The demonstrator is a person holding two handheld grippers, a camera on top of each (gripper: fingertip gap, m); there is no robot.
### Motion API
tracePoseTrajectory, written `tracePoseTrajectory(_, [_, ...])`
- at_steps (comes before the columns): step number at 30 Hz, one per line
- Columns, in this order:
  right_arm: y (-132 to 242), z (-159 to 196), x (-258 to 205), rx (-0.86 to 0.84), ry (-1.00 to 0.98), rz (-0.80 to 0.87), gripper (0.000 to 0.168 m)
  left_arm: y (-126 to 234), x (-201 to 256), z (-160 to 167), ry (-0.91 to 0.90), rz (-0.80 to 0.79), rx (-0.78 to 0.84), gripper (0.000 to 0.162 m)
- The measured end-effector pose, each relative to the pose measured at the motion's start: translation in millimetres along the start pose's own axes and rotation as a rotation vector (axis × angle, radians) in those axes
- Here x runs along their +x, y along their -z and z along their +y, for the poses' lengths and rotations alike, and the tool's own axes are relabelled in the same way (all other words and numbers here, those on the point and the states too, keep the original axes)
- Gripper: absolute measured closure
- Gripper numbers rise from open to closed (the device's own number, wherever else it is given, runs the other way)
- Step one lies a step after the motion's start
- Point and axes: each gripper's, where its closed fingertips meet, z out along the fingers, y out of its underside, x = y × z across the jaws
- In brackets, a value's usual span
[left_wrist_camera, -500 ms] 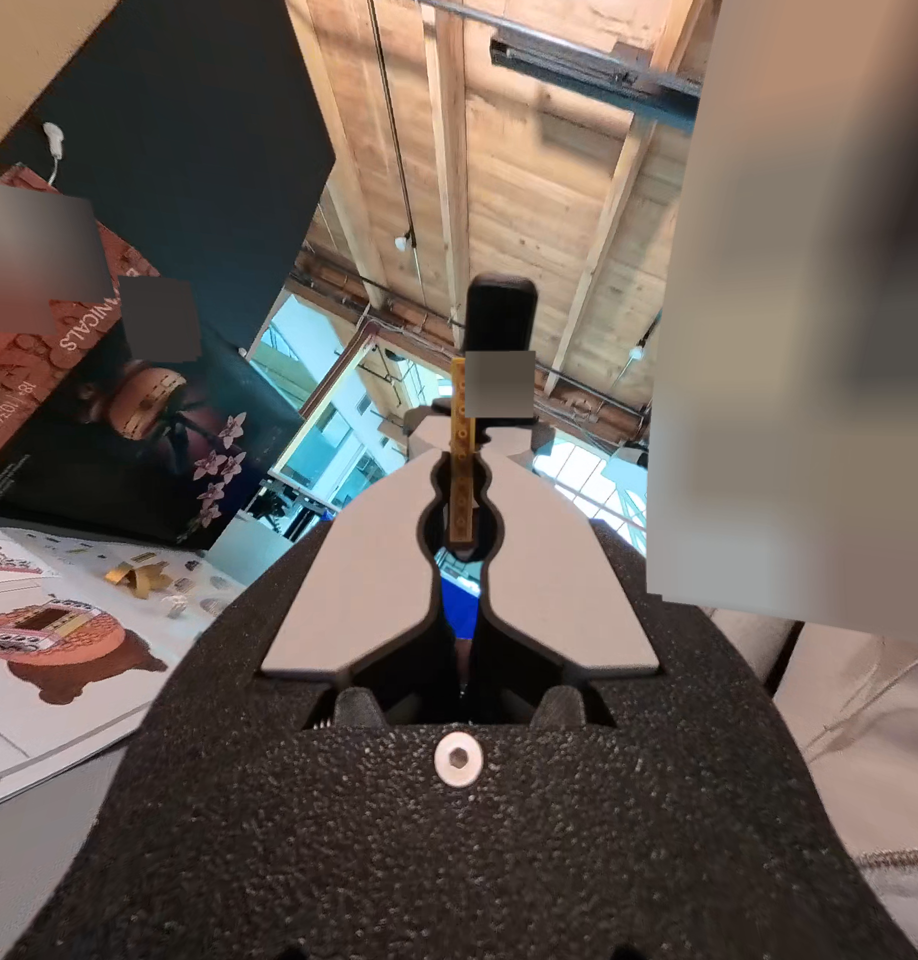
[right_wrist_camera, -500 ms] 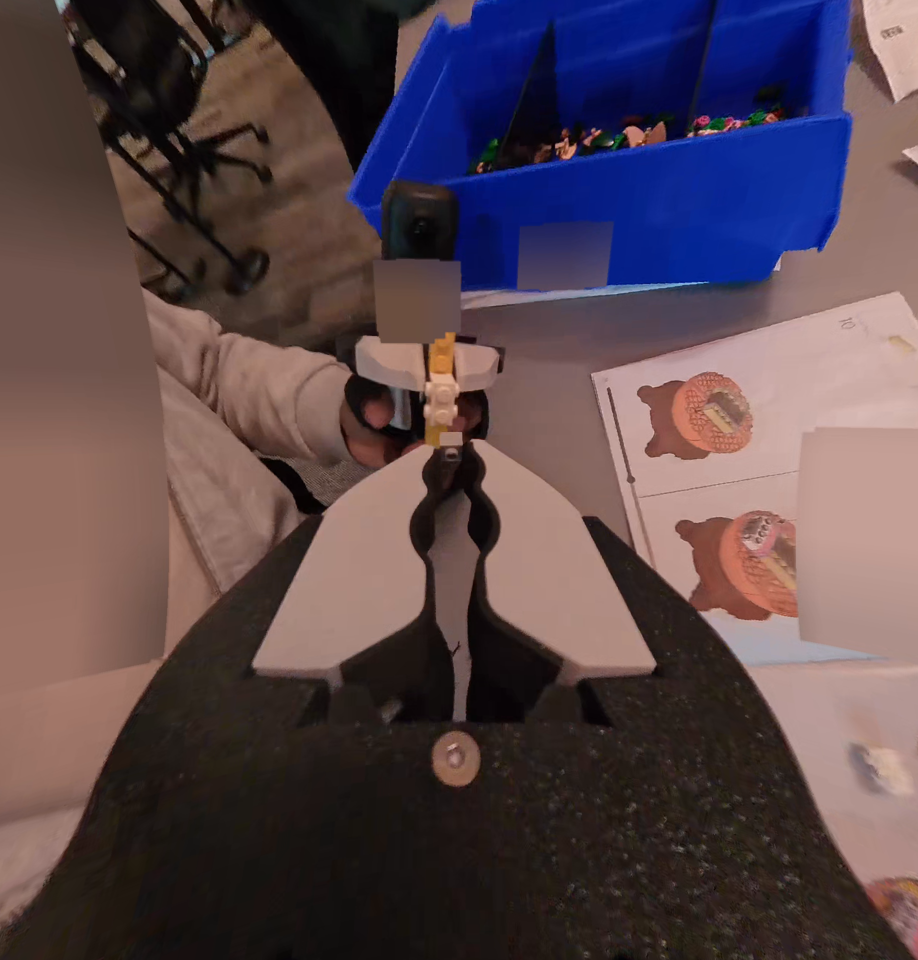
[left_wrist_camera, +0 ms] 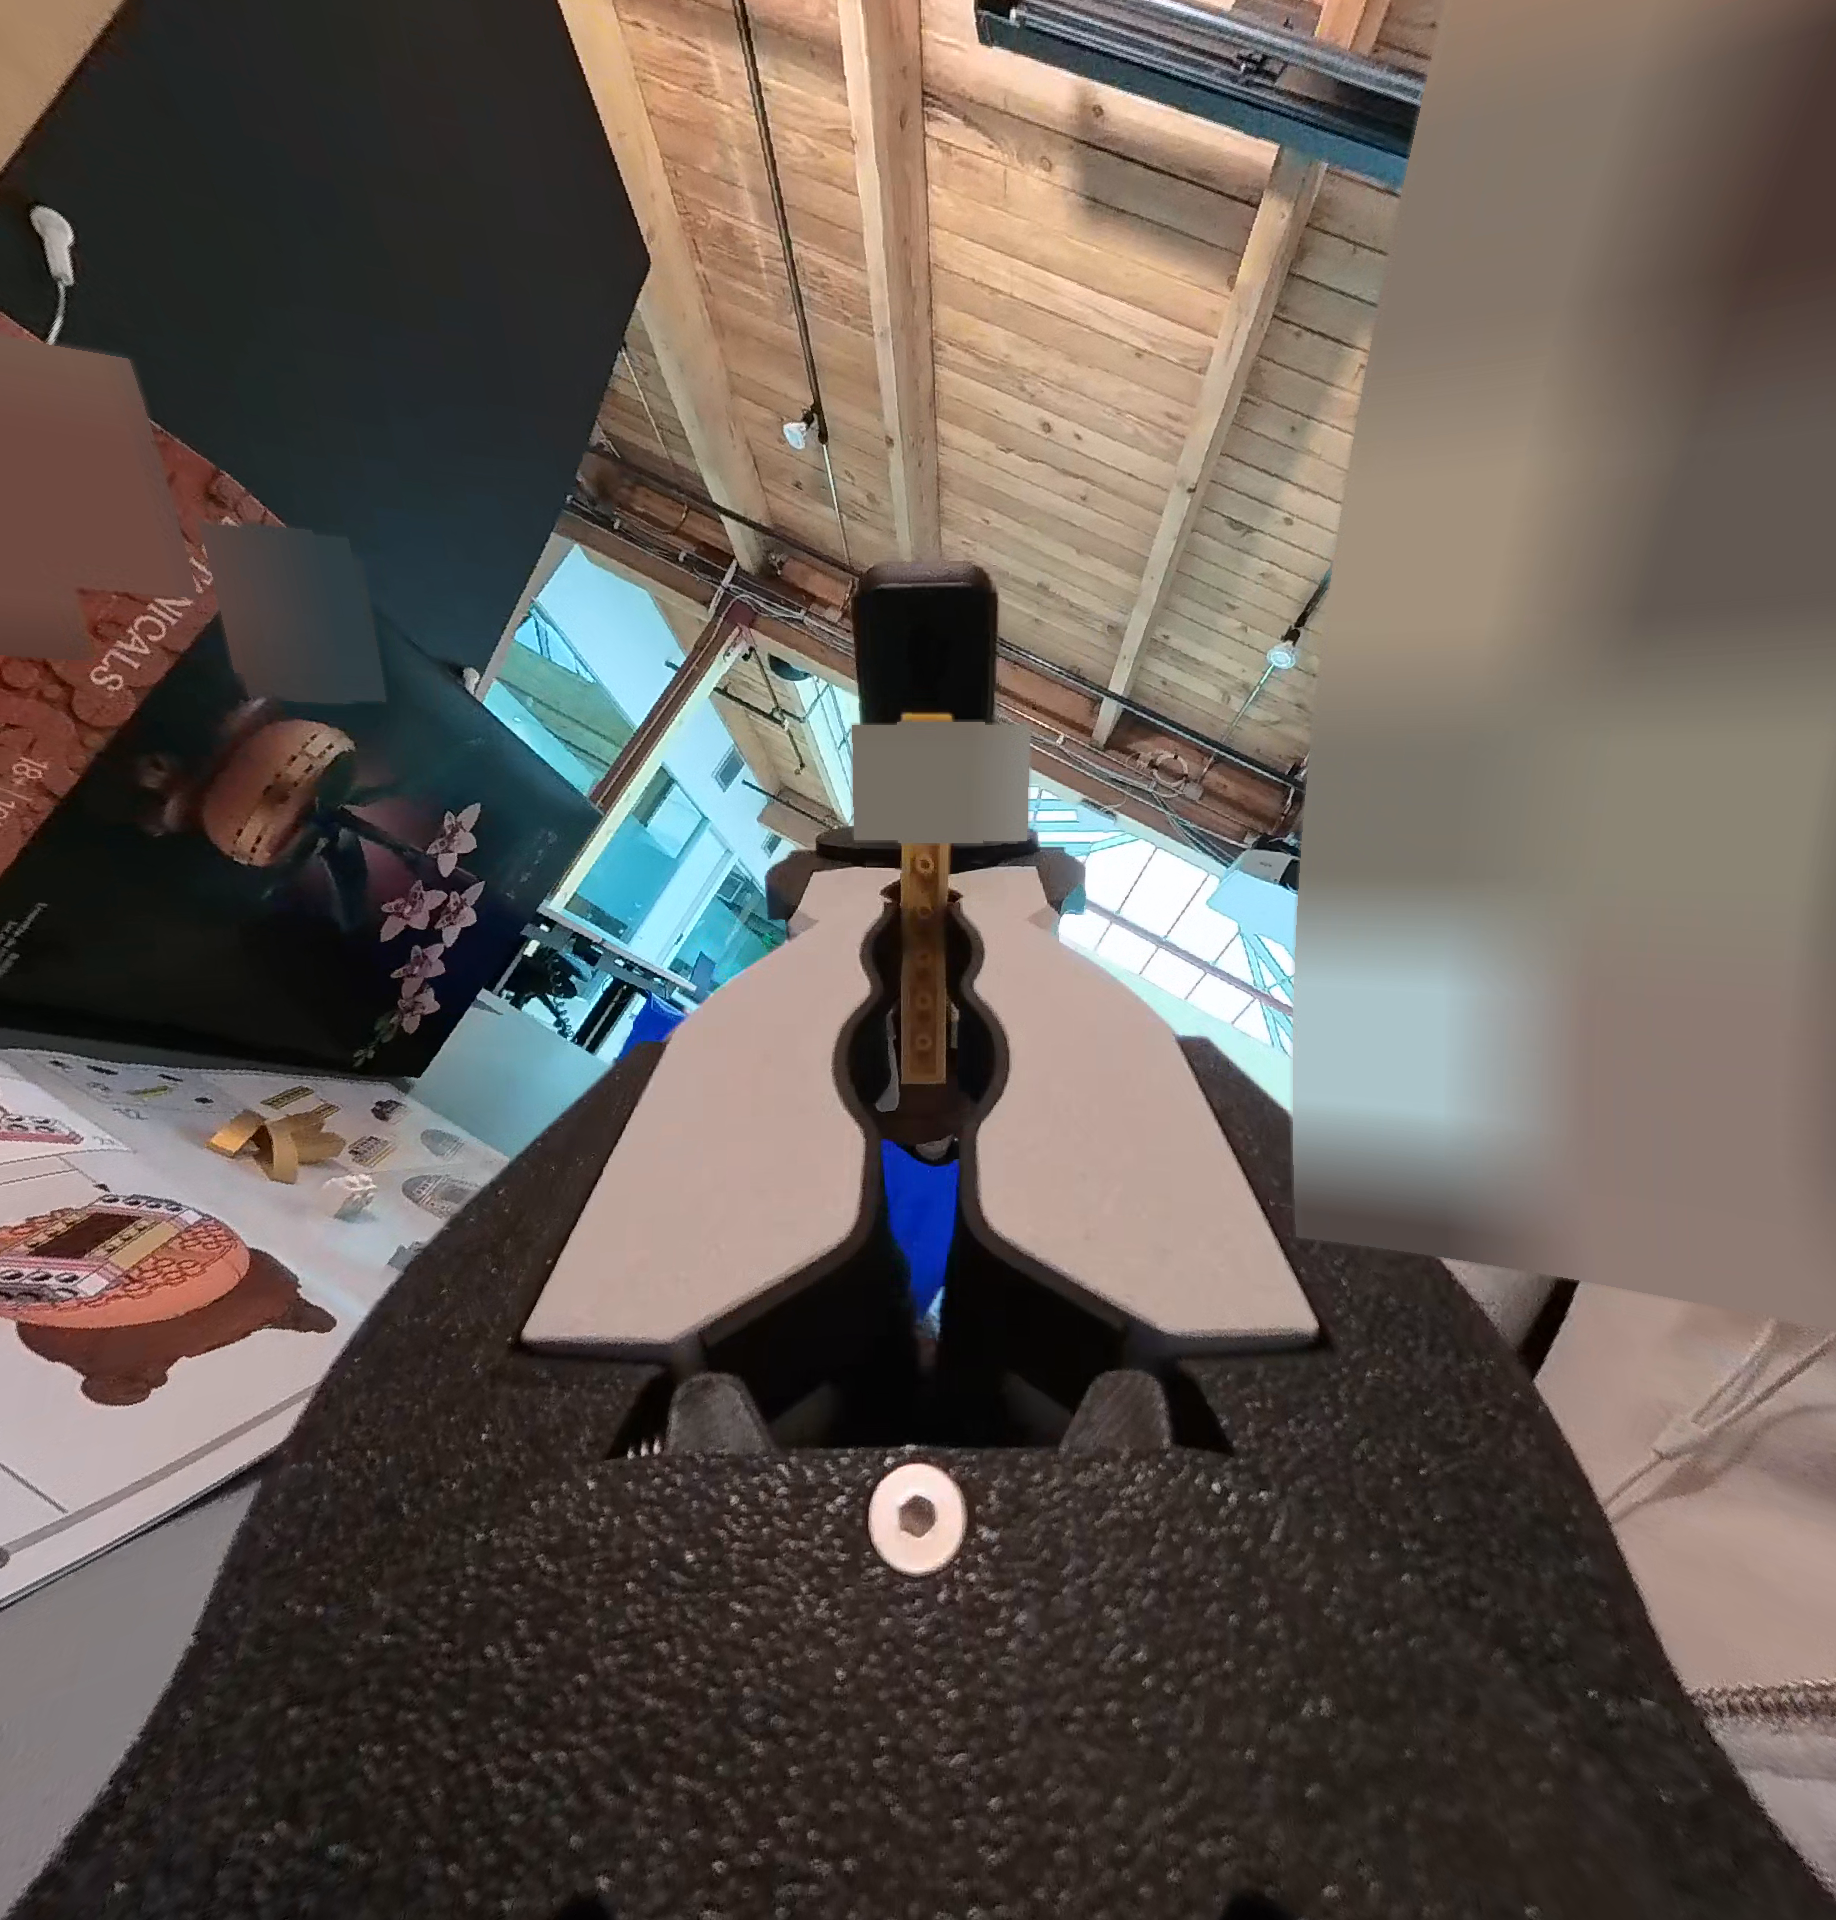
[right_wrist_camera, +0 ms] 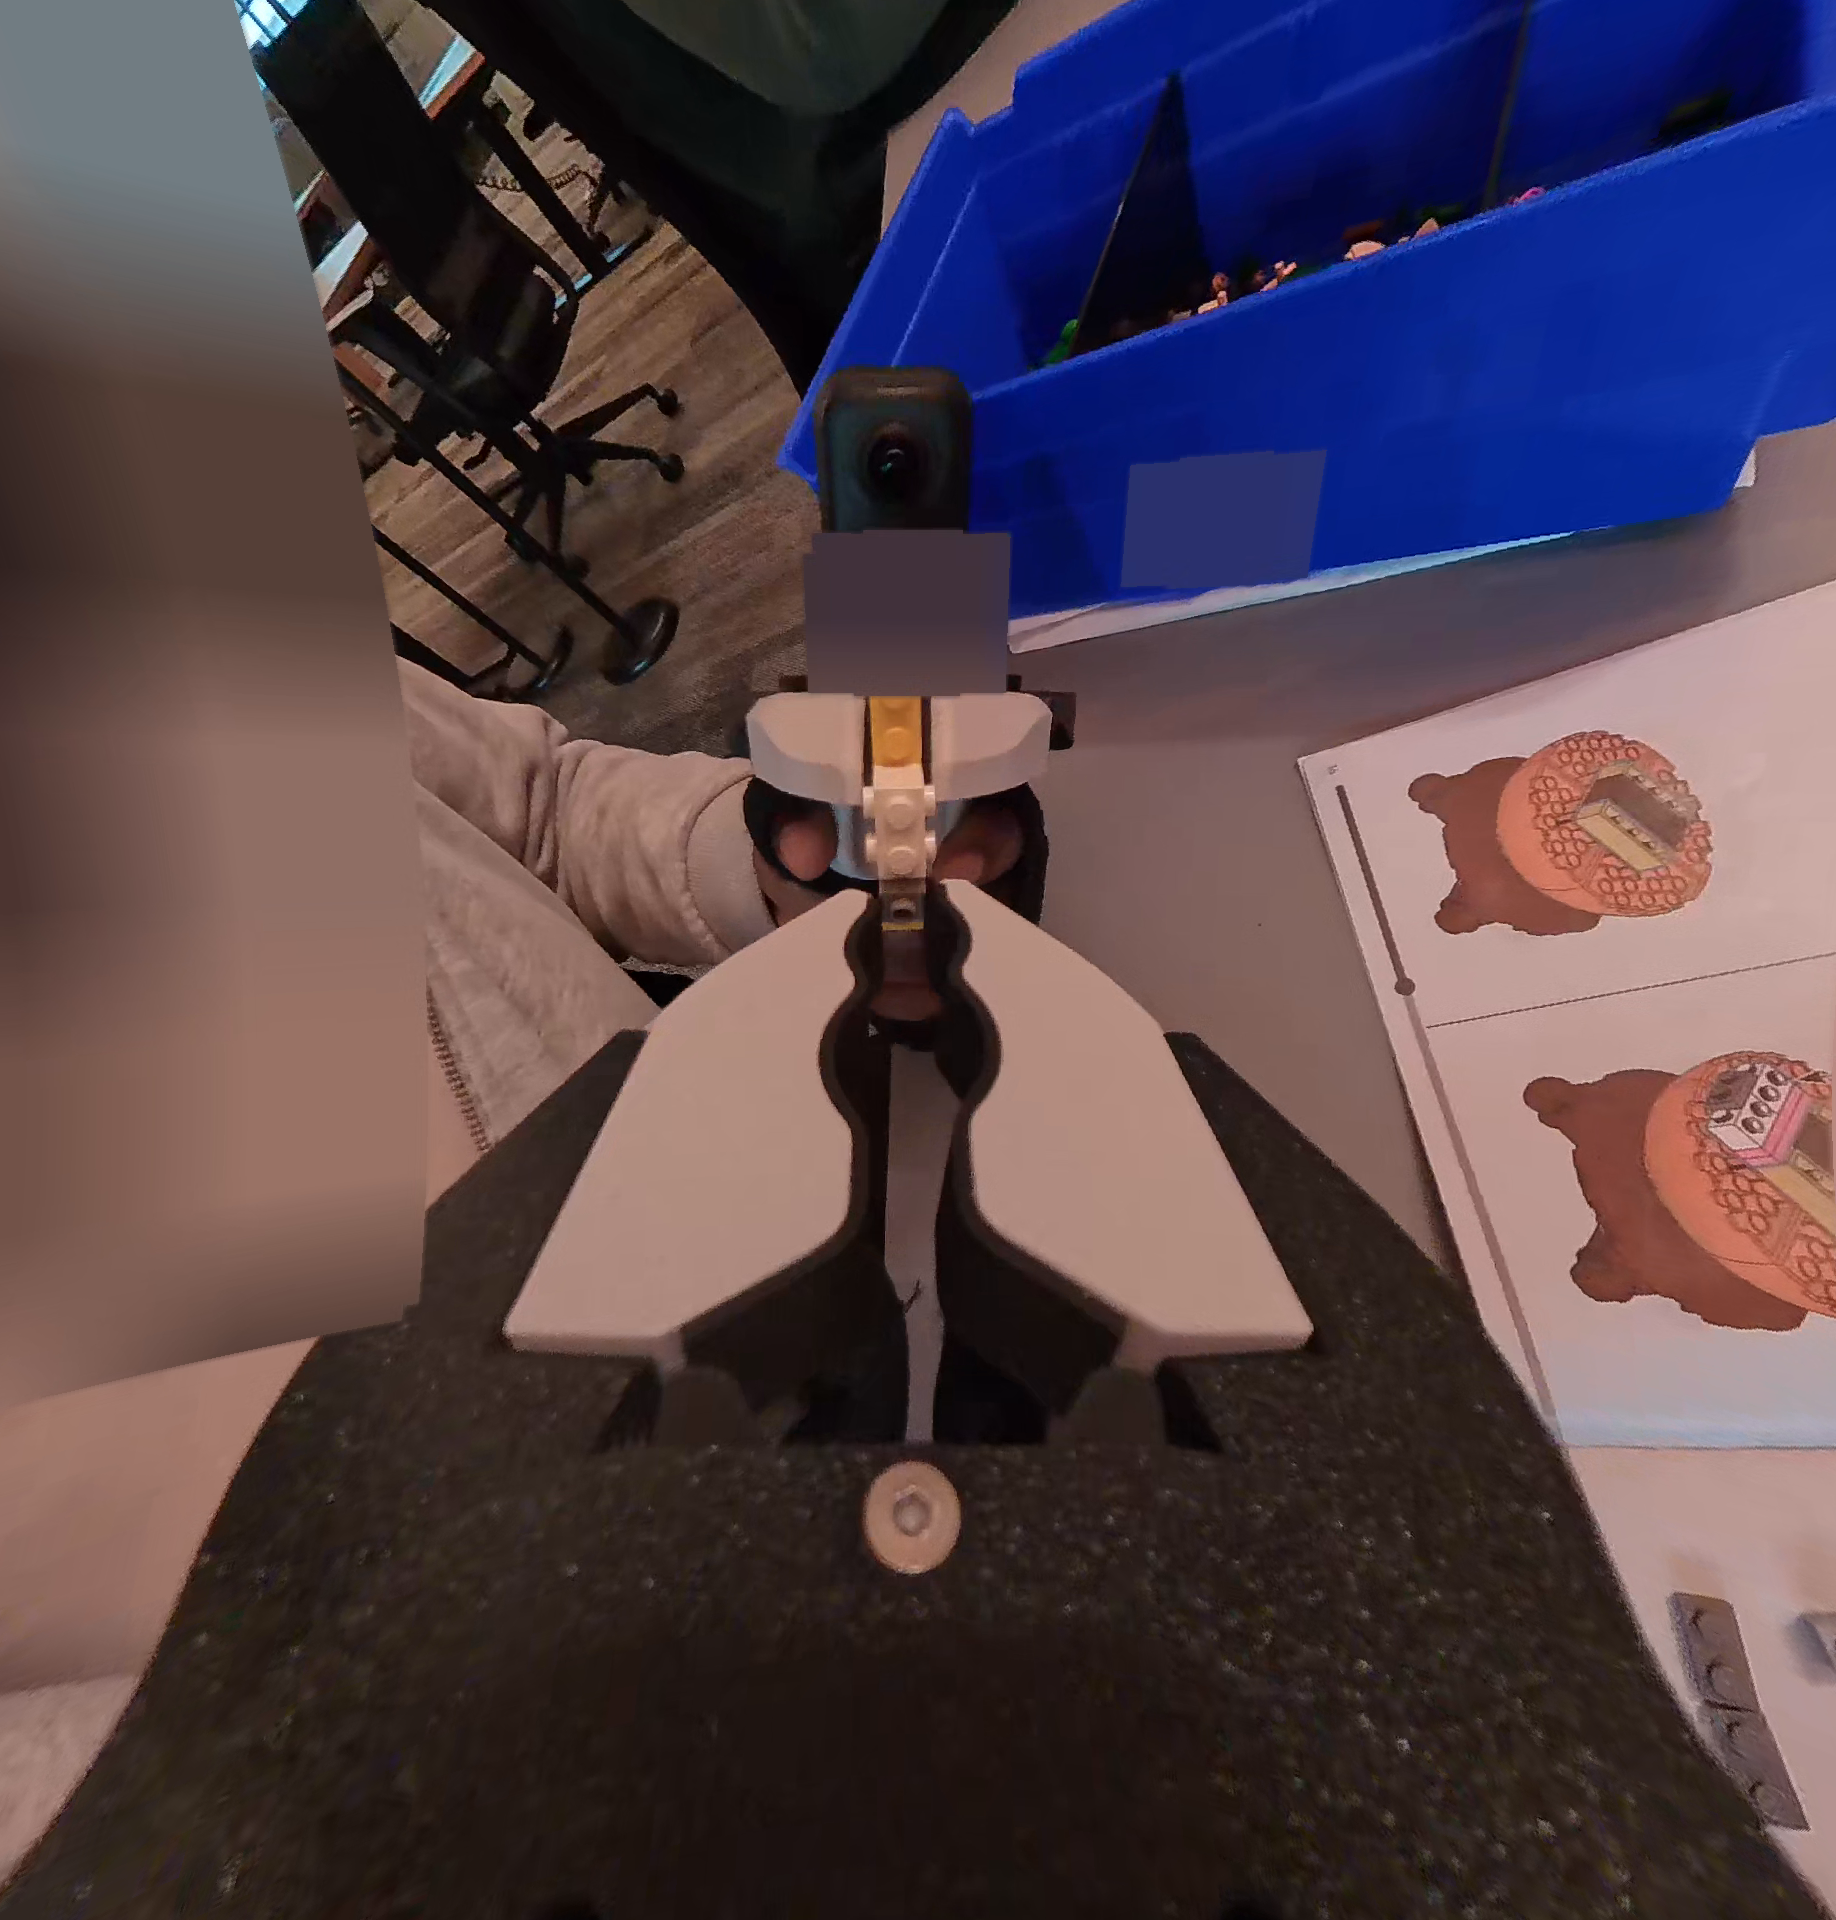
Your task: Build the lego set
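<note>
Both grippers, left (left_wrist_camera: 919,914) and right (right_wrist_camera: 901,914), clamp one yellow strip (left_wrist_camera: 920,982) carrying a white plate (right_wrist_camera: 899,826); most bricks seemingly wait in the bin (right_wrist_camera: 1413,416).

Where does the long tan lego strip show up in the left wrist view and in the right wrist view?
Left wrist view: the tan lego strip stands at centre, pinched between the left hand-held gripper fingertips.
Right wrist view: at upper centre, seen end-on with yellow and white pieces stacked on it, its near end at the right hand-held gripper.
Shared landmark: the instruction booklet with the brown and orange model pictures.
</note>
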Motion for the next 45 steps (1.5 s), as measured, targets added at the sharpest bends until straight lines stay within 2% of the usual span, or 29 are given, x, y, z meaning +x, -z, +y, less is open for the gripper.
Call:
tracePoseTrajectory(7, [2, 12, 3, -0.048, -0.011, -0.008, 0.162, -2, -3, 13, 0.019, -0.005, -0.134, 0.155])
tracePoseTrajectory(10, [2, 14, 3, -0.061, -0.024, -0.018, 0.162, -3, -3, 19, -0.032, -0.027, -0.208, 0.155])
tracePoseTrajectory(15, [-1, 11, 3, -0.046, -0.017, -0.014, 0.162, -4, -3, 15, -0.02, -0.033, -0.158, 0.155])
tracePoseTrajectory(29, [-10, -4, 1, 0.17, -0.08, -0.077, 0.162, -3, -3, 3, -0.024, -0.042, -0.105, 0.155])
tracePoseTrajectory(37, [-10, -3, 3, 0.196, -0.09, -0.076, 0.161, -4, -4, 5, -0.026, -0.053, -0.12, 0.155])
tracePoseTrajectory(45, [-8, -18, -4, 0.223, -0.106, -0.115, 0.16, -6, 3, -12, 0.014, -0.023, -0.02, 0.155])
